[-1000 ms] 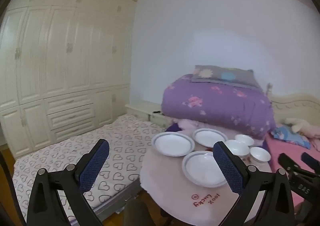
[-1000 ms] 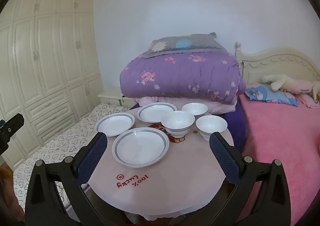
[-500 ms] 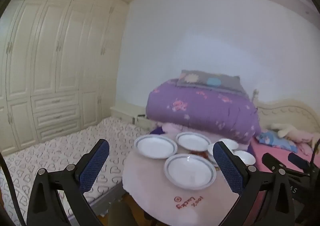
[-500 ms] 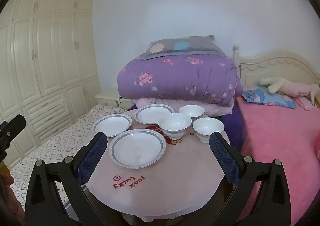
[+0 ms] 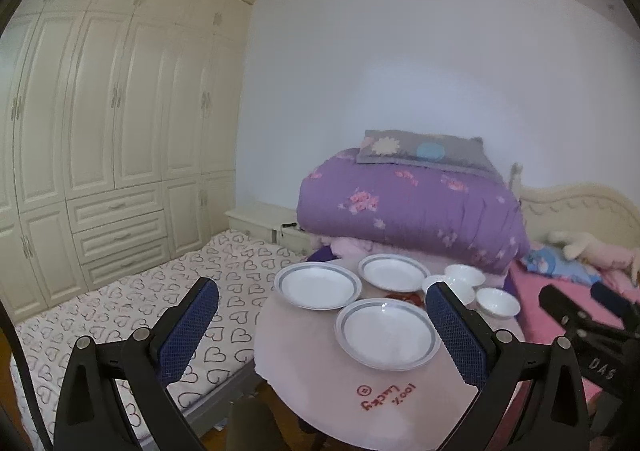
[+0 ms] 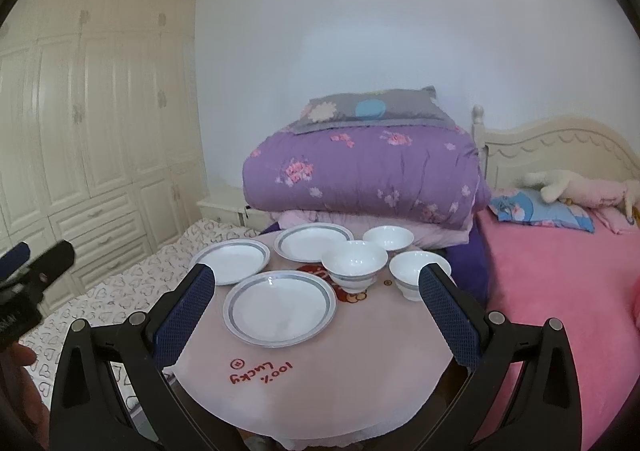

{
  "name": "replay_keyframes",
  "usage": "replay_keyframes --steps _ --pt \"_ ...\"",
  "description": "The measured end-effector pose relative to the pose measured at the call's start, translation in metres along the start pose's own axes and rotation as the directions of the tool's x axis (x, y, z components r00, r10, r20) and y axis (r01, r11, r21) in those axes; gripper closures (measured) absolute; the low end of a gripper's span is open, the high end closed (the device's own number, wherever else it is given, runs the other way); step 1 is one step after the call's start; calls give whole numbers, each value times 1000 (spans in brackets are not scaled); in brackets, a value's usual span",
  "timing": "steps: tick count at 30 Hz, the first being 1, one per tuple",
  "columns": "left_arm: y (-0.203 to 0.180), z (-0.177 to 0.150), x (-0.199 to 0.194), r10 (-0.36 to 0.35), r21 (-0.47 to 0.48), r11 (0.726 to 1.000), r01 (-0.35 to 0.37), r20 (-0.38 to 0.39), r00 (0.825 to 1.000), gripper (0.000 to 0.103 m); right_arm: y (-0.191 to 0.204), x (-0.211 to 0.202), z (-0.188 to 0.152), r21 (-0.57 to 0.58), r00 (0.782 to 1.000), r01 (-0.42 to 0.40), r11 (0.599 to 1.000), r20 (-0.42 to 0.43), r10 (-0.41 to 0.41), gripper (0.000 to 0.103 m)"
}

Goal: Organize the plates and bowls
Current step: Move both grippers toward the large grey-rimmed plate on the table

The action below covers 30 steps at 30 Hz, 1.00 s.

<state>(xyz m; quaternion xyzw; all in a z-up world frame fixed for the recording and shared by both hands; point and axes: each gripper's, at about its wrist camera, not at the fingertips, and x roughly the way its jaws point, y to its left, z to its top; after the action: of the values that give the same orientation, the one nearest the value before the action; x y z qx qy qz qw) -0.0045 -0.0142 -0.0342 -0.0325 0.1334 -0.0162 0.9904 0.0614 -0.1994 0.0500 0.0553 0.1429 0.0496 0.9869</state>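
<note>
A small round table [image 6: 320,383] under a pale pink cloth carries three white plates with grey rims and three white bowls. The nearest plate [image 6: 280,309] lies in the middle, with two more plates [image 6: 234,261] [image 6: 314,241] behind it. The bowls [image 6: 354,265] [image 6: 388,238] [image 6: 418,273] stand to the right. In the left wrist view the nearest plate [image 5: 386,333] lies just ahead. My left gripper [image 5: 322,325] and my right gripper [image 6: 316,307] both hover open and empty, short of the table's near edge.
A pink bed [image 6: 560,283] with a cream headboard borders the table on the right. A folded purple quilt [image 6: 364,175] with a grey pillow is piled behind the table. A heart-patterned mattress [image 5: 132,307] lies to the left, before cream wardrobes [image 5: 100,131].
The left gripper's view has swung so the table sits more central and nearer. The right gripper has edged closer to the table. Both stay open.
</note>
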Motion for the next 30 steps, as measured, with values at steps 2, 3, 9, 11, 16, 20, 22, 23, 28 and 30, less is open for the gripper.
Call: replay_keyframes --steps 2,3,9,11,16,20,22,23,28,30 --pt "-6 -1 4 -4 7 1000 4 -4 1000 1 0 -2 1 10 1000 -3 1000 13 2 0" --pt "-9 -1 5 -6 10 1000 6 -7 1000 1 -1 -3 2 13 1000 -5 1000 17 5 0" --pt "5 23 8 -18 -7 1000 18 -26 999 1 -3 -5 2 22 1000 -5 1000 26 4 0" --pt "7 26 11 -22 -11 1000 22 -37 999 1 -4 -3 2 22 1000 -6 1000 24 6 0" --pt "10 31 22 -33 -15 999 32 -57 998 1 -6 2 0 15 1000 3 1000 19 -3 0" --pt "12 32 39 -43 -21 999 42 -74 996 1 -10 11 2 8 1000 10 1000 9 -10 0" --pt "11 34 47 -52 -27 998 49 -82 995 1 -12 17 2 9 1000 8 1000 1 -8 0" --pt "12 36 52 -55 -30 998 52 -85 995 1 -14 21 3 9 1000 10 1000 -4 -10 0" --pt "12 36 75 -60 -30 998 58 -90 994 1 -17 37 3 1 1000 14 1000 -10 -14 0" --pt "12 35 87 -62 -29 998 60 -100 993 1 -19 46 3 0 1000 14 1000 -16 -14 0"
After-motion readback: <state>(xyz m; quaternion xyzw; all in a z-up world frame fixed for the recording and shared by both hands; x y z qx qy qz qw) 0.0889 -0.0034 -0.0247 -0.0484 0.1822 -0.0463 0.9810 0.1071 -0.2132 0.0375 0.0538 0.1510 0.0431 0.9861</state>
